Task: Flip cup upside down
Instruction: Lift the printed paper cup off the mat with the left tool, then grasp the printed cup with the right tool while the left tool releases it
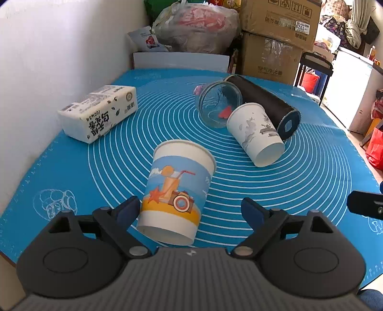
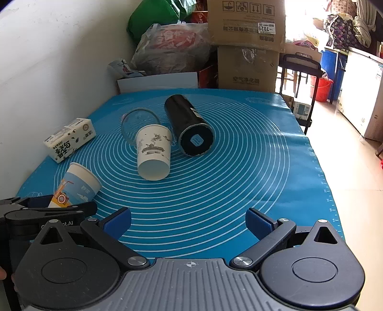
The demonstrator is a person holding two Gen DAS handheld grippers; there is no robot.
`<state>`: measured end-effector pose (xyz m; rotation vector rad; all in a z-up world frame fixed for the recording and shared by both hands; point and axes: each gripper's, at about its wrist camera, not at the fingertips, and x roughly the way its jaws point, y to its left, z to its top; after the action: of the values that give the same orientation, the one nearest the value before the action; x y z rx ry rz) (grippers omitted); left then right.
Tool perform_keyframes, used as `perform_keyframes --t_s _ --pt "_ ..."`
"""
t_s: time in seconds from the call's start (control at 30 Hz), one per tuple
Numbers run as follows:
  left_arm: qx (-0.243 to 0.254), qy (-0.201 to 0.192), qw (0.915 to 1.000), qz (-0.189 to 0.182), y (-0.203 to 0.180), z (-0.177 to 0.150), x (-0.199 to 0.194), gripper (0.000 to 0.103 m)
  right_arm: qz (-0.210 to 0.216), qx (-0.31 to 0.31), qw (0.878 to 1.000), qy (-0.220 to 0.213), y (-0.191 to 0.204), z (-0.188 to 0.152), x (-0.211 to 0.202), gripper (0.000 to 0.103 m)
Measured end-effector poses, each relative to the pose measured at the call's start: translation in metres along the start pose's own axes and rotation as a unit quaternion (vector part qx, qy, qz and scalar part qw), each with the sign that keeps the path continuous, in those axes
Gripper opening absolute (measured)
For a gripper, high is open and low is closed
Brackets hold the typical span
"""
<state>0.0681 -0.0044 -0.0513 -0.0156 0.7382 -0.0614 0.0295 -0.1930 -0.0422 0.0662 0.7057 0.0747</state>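
Desk (image 2: pixel 299 167): covered edge to edge by a blue mat (image 1: pixel 311 191) printed with white concentric rings, small cartoon outlines at its near corners and ruler marks along its edges. Set against a white wall (image 1: pixel 47 59) on its left side.

On the mat:
- Beach-print paper cup (image 1: pixel 177 189), lying tilted with its base toward the near edge and its rim pointing away. It sits between the fingers of the left tongs (image 1: pixel 191 208), closer to the left finger; whether that finger touches it I cannot tell.
- White paper cup (image 1: pixel 256 134) with a grey ink drawing, on its side, base toward the near edge.
- Clear glass jar (image 1: pixel 215 105), on its side, just behind the white cup, with something red showing inside or through it.
- Black flask (image 1: pixel 265 100), on its side, touching or just beside the white cup.
- Tissue pack (image 1: pixel 100 112), white with black lettering, near the wall.

Left tongs: spread wide, gripping nothing.
Right tongs (image 2: pixel 189 220): spread wide over bare mat, holding nothing.

Behind the desk: a white board (image 2: pixel 158 82) leaning at the far edge, a filled plastic bag (image 1: pixel 198 26), a green bundle (image 2: pixel 153 19), two stacked cardboard boxes (image 2: pixel 246 45).

Right of the desk: pale tiled floor (image 2: pixel 354 181), a black metal rack (image 2: pixel 299 71), a red bucket (image 2: pixel 323 88), a white chest freezer (image 2: pixel 363 91), bright daylight beyond.
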Motion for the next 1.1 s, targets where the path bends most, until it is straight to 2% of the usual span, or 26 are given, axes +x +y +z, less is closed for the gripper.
perform_keyframes --t_s 0.47,0.6,0.7,0.77,0.87,0.97,1.0,1.07,1.1 --pt "0.001 -0.027 0.9996 0.004 0.009 0.008 -0.024 0.091 -0.001 -0.046 0.999 -0.01 0.019 0.011 -0.014 0.103" --pt "0.006 -0.046 0.9989 0.002 0.017 0.013 -0.046 0.092 -0.01 -0.109 0.994 -0.011 0.038 0.024 -0.019 0.103" --pt "0.006 -0.062 0.998 0.006 0.029 0.015 -0.065 0.096 -0.028 -0.195 0.98 -0.013 0.064 0.039 -0.022 0.103" --pt "0.001 -0.068 0.9976 0.013 0.04 0.015 -0.074 0.097 -0.042 -0.258 0.965 -0.013 0.083 0.047 -0.02 0.103" --pt "-0.002 -0.064 0.9976 0.026 0.056 0.012 -0.077 0.097 -0.059 -0.376 0.925 -0.009 0.122 0.053 -0.015 0.103" --pt "-0.016 -0.062 0.9969 0.047 0.076 0.006 -0.076 0.097 -0.074 -0.503 0.861 -0.01 0.165 0.046 -0.008 0.103" --pt "-0.025 -0.06 0.9963 0.057 0.084 0.004 -0.075 0.097 -0.076 -0.549 0.832 -0.01 0.179 0.041 -0.005 0.103" --pt "-0.043 -0.056 0.9947 0.075 0.099 -0.001 -0.072 0.097 -0.081 -0.613 0.786 -0.009 0.202 0.032 0.003 0.103" --pt "-0.053 -0.054 0.9937 0.083 0.107 -0.004 -0.071 0.097 -0.082 -0.648 0.757 -0.007 0.215 0.026 0.009 0.103"
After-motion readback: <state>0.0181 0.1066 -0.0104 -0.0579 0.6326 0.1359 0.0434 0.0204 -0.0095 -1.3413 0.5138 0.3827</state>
